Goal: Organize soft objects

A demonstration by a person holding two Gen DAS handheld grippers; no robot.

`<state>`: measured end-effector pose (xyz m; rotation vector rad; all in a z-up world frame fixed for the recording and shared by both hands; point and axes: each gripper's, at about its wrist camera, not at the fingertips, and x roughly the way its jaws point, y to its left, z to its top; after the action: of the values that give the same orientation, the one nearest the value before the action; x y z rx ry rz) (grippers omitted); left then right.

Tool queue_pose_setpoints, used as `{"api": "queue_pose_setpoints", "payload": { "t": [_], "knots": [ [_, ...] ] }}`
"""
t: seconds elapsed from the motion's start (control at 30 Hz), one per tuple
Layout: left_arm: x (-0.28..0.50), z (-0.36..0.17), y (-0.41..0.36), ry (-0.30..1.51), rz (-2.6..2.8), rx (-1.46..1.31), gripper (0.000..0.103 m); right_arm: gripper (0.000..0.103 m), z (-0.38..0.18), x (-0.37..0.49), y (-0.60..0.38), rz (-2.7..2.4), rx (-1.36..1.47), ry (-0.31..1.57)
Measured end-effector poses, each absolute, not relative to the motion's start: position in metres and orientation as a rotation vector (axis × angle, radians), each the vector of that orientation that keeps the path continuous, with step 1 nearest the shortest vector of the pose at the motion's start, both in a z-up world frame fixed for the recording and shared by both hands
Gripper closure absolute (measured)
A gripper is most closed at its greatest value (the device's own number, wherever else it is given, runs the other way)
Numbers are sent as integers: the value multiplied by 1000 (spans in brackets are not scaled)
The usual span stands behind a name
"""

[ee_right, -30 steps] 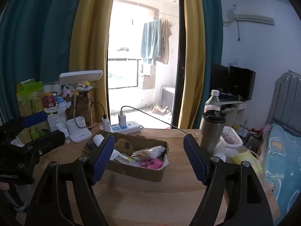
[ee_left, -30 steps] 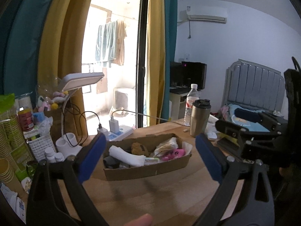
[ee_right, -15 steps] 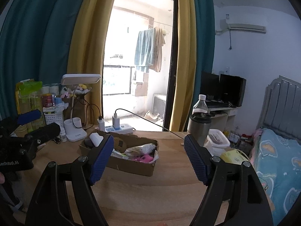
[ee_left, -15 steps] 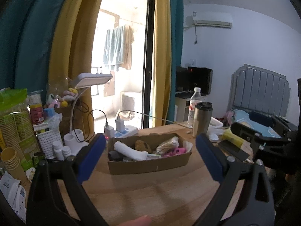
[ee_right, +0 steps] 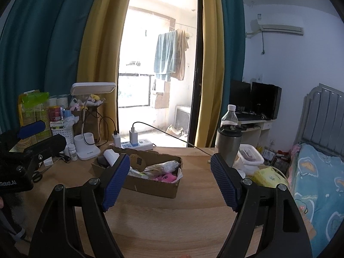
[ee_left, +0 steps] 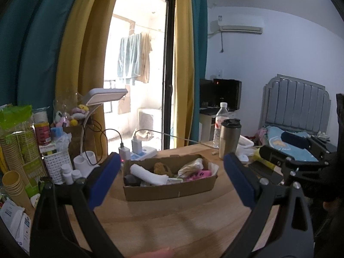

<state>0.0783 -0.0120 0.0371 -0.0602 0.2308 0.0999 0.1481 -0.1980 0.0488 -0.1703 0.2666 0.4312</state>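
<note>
Wooden table (ee_left: 172, 221), bare at the near edge. Cardboard box (ee_left: 169, 190) at its middle, holding the soft items: white rolled cloth (ee_left: 148, 175), brown plush (ee_left: 161, 167), pink toy (ee_left: 198, 175). Left gripper (ee_left: 171, 179) and right gripper (ee_right: 169, 181), jaws spread wide, nothing between them, short of the box. Steel tumbler (ee_left: 229, 138) right of box.

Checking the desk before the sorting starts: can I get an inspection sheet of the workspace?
Surface: wooden table, bare at the near side.
Job's things: cardboard box holding a white roll, brown plush and pink plush.
Clutter: steel tumbler, water bottle, desk lamp, paper cups.
Grippers: left gripper and right gripper open, holding nothing.
Cables: power strip with chargers plugged in.
Surroundings: curtains, balcony door, bed.
</note>
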Motion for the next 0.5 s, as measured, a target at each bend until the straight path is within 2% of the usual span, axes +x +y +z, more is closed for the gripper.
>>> {"api": "queue_pose_setpoints", "payload": {
  "t": [0.5],
  "knots": [
    [77, 36, -10, 231, 107, -67, 6, 23, 48, 149, -196, 434, -165, 269]
  ]
}}
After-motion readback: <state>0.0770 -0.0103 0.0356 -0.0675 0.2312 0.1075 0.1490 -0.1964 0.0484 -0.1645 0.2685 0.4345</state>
